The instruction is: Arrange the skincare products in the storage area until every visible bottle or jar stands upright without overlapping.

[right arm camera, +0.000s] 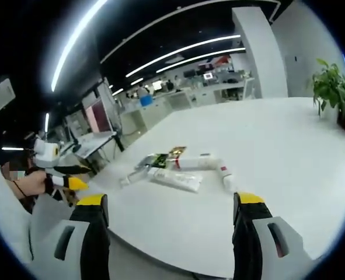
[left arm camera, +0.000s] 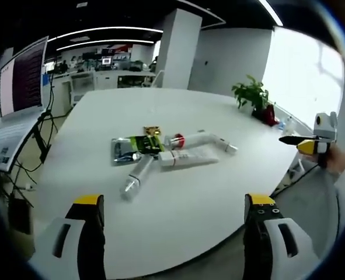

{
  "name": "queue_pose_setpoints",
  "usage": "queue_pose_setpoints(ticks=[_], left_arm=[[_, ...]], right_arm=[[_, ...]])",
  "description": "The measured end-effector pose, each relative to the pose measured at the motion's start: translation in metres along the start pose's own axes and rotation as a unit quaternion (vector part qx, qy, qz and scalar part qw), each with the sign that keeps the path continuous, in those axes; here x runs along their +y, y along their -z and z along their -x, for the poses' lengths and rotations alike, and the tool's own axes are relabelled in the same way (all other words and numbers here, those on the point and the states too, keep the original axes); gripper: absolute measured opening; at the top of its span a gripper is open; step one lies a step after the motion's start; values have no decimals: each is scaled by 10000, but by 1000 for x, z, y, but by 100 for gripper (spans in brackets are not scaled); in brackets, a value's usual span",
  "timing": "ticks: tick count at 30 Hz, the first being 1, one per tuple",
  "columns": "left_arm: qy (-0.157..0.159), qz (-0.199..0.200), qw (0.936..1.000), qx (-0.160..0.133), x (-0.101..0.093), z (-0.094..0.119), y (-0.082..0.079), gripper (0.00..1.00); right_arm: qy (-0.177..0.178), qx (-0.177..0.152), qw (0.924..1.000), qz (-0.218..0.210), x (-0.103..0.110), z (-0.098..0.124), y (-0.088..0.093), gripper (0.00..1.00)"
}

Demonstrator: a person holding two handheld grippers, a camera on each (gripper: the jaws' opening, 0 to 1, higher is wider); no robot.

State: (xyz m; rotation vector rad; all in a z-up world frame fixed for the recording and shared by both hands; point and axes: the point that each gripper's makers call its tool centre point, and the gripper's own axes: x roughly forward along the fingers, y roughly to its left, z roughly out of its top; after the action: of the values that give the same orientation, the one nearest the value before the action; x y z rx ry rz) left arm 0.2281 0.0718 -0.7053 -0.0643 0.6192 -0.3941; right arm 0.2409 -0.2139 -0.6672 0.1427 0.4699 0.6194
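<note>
Both the left gripper (left arm camera: 175, 219) and the right gripper (right arm camera: 169, 219) hover at the near edge of the white table (left arm camera: 178, 216), jaws spread wide, holding nothing. Mid-table, the skincare tubes (left arm camera: 187, 156) lie flat, heaped together. Beyond them, a potted plant (left arm camera: 253, 96) stands at the table's far edge.

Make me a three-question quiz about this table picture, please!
1. Where is the potted plant?
A. at the far edge of the white table
B. among the tubes
C. on the floor

2. What colour is the cap on the white tube with the red cap?
A. blue
B. red
C. yellow

3. How are the skincare tubes placed?
A. standing upright
B. stacked in a box
C. lying flat in a cluster

Answers: 1 A, its leaves rise at the far rim. 2 B, a red cap shows at one end. 3 C, they lie on their sides, some overlapping.
</note>
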Motion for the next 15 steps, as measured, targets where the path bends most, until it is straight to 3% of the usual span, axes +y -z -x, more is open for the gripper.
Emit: queue_pose_setpoints(ticks=[15], left_arm=[[634,-852,9934,436,-25,-39,-11,88]], right_arm=[[94,-3,9999,60,-2,0,-1,87]])
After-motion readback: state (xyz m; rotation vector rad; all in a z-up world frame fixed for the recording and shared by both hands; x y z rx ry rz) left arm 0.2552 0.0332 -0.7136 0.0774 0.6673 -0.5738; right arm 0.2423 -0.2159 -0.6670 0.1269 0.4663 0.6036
